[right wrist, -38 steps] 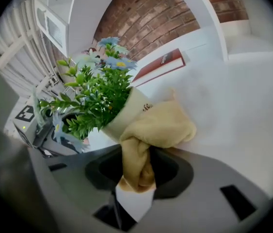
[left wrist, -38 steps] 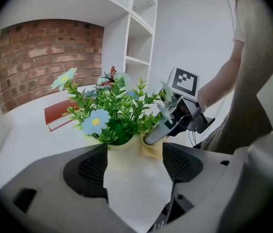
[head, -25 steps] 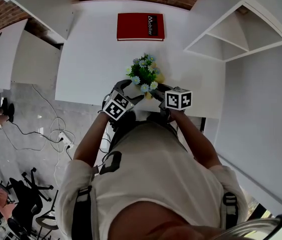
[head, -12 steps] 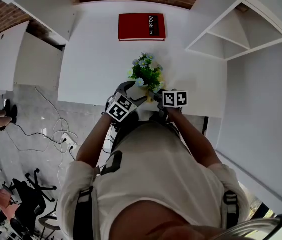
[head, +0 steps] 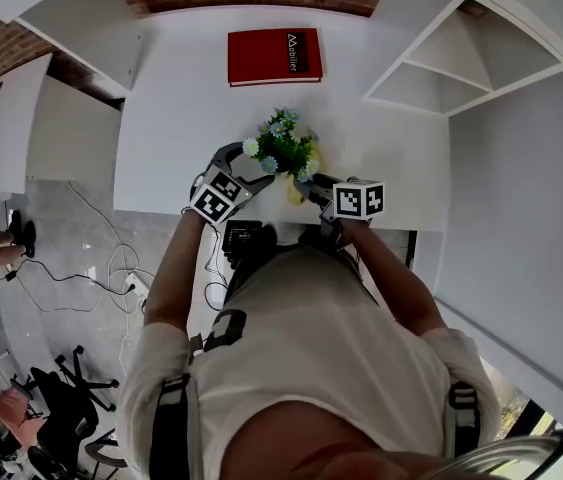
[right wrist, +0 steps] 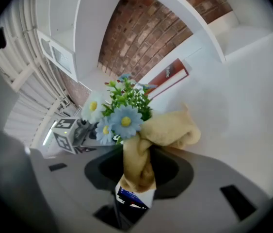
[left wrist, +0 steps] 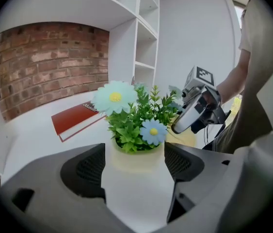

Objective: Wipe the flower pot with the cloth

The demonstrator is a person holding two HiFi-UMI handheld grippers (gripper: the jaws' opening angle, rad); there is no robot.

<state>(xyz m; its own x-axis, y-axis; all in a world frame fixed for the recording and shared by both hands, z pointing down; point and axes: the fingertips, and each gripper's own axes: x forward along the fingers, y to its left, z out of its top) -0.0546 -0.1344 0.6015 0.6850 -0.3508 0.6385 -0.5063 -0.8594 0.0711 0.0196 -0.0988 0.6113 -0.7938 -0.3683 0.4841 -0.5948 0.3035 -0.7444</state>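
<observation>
Much bare table point(head: 181, 108) beyond flower pot point(left wrist: 134, 158)

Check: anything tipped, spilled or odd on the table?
Nothing stands out. The flower pot stands upright on the white table, nothing spilled; the red book lies flat behind it; the cloth is bunched in the right hand-held gripper.

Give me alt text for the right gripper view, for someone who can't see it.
The right gripper has its jaws clamped on a bunched yellow cloth, close beside blue and white flowers with green leaves. Behind them a red book lies on the white table, in front of a brick wall.
</observation>
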